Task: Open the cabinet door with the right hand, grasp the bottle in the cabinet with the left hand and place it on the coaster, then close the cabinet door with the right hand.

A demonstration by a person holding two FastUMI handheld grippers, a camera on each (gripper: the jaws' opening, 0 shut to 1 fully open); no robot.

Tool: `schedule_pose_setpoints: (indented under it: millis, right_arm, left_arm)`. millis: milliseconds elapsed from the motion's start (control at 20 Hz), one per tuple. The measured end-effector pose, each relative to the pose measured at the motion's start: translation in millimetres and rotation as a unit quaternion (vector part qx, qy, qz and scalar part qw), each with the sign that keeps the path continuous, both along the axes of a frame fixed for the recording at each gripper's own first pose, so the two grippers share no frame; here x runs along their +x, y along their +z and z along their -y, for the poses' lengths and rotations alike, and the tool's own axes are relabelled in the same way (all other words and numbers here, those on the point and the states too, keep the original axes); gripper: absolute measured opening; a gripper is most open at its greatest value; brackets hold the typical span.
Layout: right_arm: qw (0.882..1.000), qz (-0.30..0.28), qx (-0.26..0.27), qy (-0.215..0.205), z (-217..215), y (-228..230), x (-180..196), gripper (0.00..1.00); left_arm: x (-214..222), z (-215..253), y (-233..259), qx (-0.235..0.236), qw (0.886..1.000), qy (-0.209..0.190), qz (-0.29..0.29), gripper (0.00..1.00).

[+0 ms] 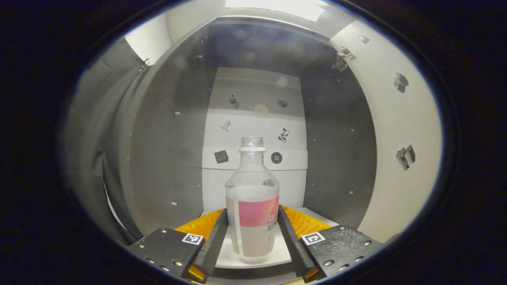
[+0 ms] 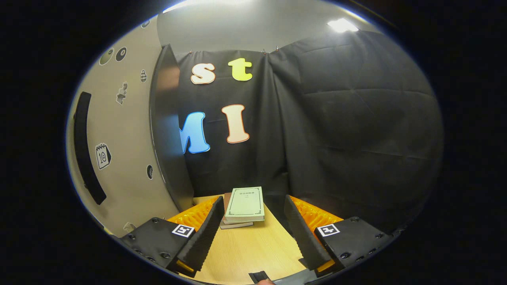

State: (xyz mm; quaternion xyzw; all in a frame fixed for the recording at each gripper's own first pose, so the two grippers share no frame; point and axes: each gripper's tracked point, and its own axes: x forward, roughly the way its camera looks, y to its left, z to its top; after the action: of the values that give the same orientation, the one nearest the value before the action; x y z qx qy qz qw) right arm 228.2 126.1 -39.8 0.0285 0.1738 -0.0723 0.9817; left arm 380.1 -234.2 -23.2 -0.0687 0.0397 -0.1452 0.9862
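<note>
A clear plastic bottle (image 1: 252,206) with a pink and white label and no cap stands upright on the white shelf (image 1: 225,257) inside the cabinet. My left gripper (image 1: 252,211) reaches into the cabinet, and both black fingers press the bottle's sides at label height. In the right gripper view the open cabinet door (image 2: 122,158) stands to the left, its long black handle (image 2: 85,146) facing me. My right gripper (image 2: 254,204) hovers open over the wooden table (image 2: 253,249) with nothing between its fingers.
Grey side walls (image 1: 166,158) close in on both sides of the bottle, with a white back panel (image 1: 253,118) behind it. The door's inner face (image 1: 396,138) stands at the right. Two stacked books (image 2: 243,206) lie on the table ahead of my right gripper.
</note>
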Motion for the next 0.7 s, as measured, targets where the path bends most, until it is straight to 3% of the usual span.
schedule_pose_setpoints:
  millis: [350,700]
  right_arm:
    - [0.998,0.003,0.017,0.054,-13,-4,8,0.96]
    - [0.995,0.009,0.028,0.099,-22,-8,12,0.96]
  left_arm:
    - [-72,-57,7,0.005,0.999,0.044,0.016,0.74]
    - [-145,-117,-32,0.001,0.995,0.101,-0.007,0.74]
